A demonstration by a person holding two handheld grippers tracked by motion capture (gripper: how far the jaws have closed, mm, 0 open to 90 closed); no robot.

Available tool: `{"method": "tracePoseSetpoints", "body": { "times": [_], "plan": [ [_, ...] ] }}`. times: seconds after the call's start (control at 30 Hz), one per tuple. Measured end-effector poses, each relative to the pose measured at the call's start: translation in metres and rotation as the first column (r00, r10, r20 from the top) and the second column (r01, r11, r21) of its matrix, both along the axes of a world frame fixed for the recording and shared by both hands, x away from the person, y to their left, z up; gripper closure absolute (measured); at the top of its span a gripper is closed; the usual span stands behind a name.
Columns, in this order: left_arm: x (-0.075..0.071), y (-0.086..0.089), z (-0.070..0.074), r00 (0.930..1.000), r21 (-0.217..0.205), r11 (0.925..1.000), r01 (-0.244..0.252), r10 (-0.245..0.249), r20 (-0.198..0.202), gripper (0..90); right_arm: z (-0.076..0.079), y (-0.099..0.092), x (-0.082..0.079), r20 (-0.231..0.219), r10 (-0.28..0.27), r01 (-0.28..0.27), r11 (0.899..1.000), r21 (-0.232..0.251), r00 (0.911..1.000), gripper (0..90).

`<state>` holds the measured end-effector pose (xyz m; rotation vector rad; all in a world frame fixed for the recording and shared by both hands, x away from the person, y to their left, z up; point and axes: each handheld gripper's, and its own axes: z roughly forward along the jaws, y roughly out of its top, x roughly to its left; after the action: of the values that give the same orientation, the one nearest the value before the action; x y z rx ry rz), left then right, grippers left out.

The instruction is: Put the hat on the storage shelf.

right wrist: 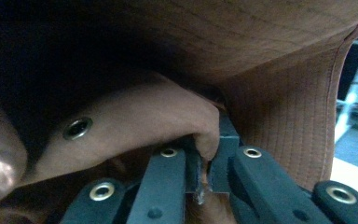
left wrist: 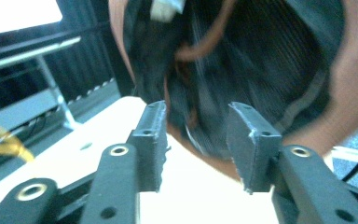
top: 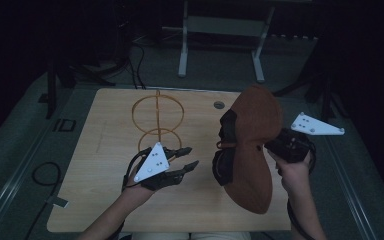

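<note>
1. The right tool (top: 272, 146) has its two black jaws pressed almost together on a fold of brown fabric at the edge of a brown hat (top: 254, 150); the right gripper view shows the fold pinched between the pads (right wrist: 192, 163), beside a metal eyelet (right wrist: 78, 128)
2. The hat is lifted off the wooden bench (top: 100, 200) and hangs tilted on the right side, brim edge toward the camera, dark lining and a brown cord facing left
3. The right hand (top: 294, 172) comes in from the bottom right, gripping the tool body, with its grey three-cornered plate pointing right
4. The left tool (top: 189, 158) stands open with a clear gap between its jaws and holds nothing; in the left gripper view the jaws frame the hat's dark inside (left wrist: 261, 70), near but apart from it
5. The left hand (top: 145, 182) rests low over the bench, the tool pointing right toward the hat
6. A wire stand of golden rings (top: 157, 117) stands upright on the bench, behind the left tool
</note>
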<state>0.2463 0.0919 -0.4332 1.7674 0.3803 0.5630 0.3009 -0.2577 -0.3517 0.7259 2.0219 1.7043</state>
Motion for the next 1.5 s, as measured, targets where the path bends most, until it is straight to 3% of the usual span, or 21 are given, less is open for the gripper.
{"method": "tracePoseSetpoints", "body": {
  "times": [0.13, 0.2, 0.3, 0.37, 0.53, 0.67, 0.8, 0.87, 1.03, 1.1, 1.17, 1.2, 1.27, 1.3, 1.33, 1.37, 1.4, 1.43, 1.5],
  "plan": [
    [-0.003, 0.015, -0.015, 0.9961, 0.015, 0.9975, -0.069, 0.070, -0.053, 45.8, 0.006, 0.005, 0.017, 0.011, -0.030, 0.030, 1.000, 0.000, 0.9995, 85.8],
    [-0.005, 0.023, -0.023, 0.9903, 0.037, 0.9927, -0.115, 0.117, -0.075, 40.6, 0.008, 0.007, 0.026, 0.006, -0.039, 0.038, 0.999, 0.006, 0.9992, 85.7],
    [-0.009, 0.039, -0.037, 0.9831, 0.034, 0.9895, -0.141, 0.144, -0.114, 37.1, 0.010, 0.013, 0.041, -0.008, -0.047, 0.047, 0.999, 0.011, 0.9989, 85.7],
    [-0.014, 0.050, -0.050, 0.9775, 0.044, 0.9845, -0.170, 0.174, -0.120, 29.9, 0.010, 0.017, 0.050, -0.008, -0.055, 0.056, 0.998, 0.011, 0.9984, 85.7],
    [-0.023, 0.080, -0.084, 0.9538, 0.035, 0.9723, -0.231, 0.234, -0.189, 16.8, 0.008, 0.030, 0.068, -0.029, -0.065, 0.065, 0.998, 0.002, 0.9975, 85.7],
    [-0.032, 0.097, -0.104, 0.9225, 0.051, 0.9467, -0.318, 0.322, -0.213, 8.9, 0.012, 0.042, 0.082, -0.030, -0.067, 0.067, 0.998, 0.014, 0.9973, 85.7],
    [-0.038, 0.106, -0.121, 0.8978, 0.051, 0.9269, -0.372, 0.373, -0.234, 2.2, 0.023, 0.058, 0.096, -0.025, -0.066, 0.066, 0.998, 0.012, 0.9975, 85.7],
    [-0.038, 0.111, -0.125, 0.8940, 0.019, 0.9247, -0.380, 0.373, -0.249, 2.1, 0.032, 0.068, 0.104, -0.015, -0.069, 0.069, 0.998, 0.011, 0.9975, 85.7],
    [-0.039, 0.118, -0.126, 0.8868, -0.009, 0.9116, -0.411, 0.398, -0.236, 2.2, 0.053, 0.098, 0.122, 0.035, -0.093, 0.094, 0.995, -0.017, 0.9950, 85.6],
    [-0.039, 0.120, -0.126, 0.8885, -0.013, 0.9133, -0.407, 0.393, -0.237, 2.2, 0.061, 0.113, 0.126, 0.054, -0.095, 0.096, 0.995, -0.025, 0.9940, 85.6],
    [-0.039, 0.121, -0.127, 0.8862, -0.016, 0.9098, -0.415, 0.400, -0.234, 2.2, 0.066, 0.130, 0.130, 0.066, -0.088, 0.090, 0.995, -0.041, 0.9940, 85.6],
    [-0.038, 0.121, -0.128, 0.8886, -0.015, 0.9134, -0.407, 0.392, -0.239, 2.2, 0.068, 0.137, 0.132, 0.068, -0.082, 0.085, 0.995, -0.050, 0.9943, 85.5],
    [-0.039, 0.121, -0.129, 0.8851, -0.010, 0.9095, -0.416, 0.402, -0.235, 2.2, 0.068, 0.156, 0.134, 0.062, -0.059, 0.063, 0.996, -0.065, 0.9963, 85.5],
    [-0.038, 0.122, -0.129, 0.8893, -0.018, 0.9139, -0.406, 0.390, -0.239, 2.2, 0.067, 0.166, 0.135, 0.053, -0.048, 0.052, 0.996, -0.078, 0.9974, 85.4],
    [-0.038, 0.122, -0.129, 0.8888, -0.017, 0.9138, -0.406, 0.390, -0.240, 2.2, 0.064, 0.177, 0.136, 0.030, -0.024, 0.026, 0.996, -0.085, 0.9993, 85.4],
    [-0.039, 0.123, -0.129, 0.8849, -0.014, 0.9084, -0.418, 0.404, -0.233, 2.2, 0.061, 0.183, 0.137, 0.020, -0.011, 0.013, 0.996, -0.093, 0.9997, 85.4],
    [-0.039, 0.123, -0.129, 0.8849, -0.014, 0.9084, -0.418, 0.404, -0.233, 2.3, 0.061, 0.183, 0.137, 0.020, -0.011, 0.013, 0.996, -0.093, 0.9997, 85.4],
    [-0.039, 0.124, -0.129, 0.8880, -0.022, 0.9109, -0.412, 0.396, -0.234, 2.3, 0.056, 0.194, 0.137, 0.015, -0.012, 0.014, 0.992, -0.126, 0.9998, 85.3],
    [-0.039, 0.125, -0.128, 0.8839, -0.025, 0.9068, -0.421, 0.404, -0.236, 2.2, 0.046, 0.209, 0.138, -0.010, 0.019, -0.020, 0.988, -0.153, 0.9998, 85.2]
  ]
}}
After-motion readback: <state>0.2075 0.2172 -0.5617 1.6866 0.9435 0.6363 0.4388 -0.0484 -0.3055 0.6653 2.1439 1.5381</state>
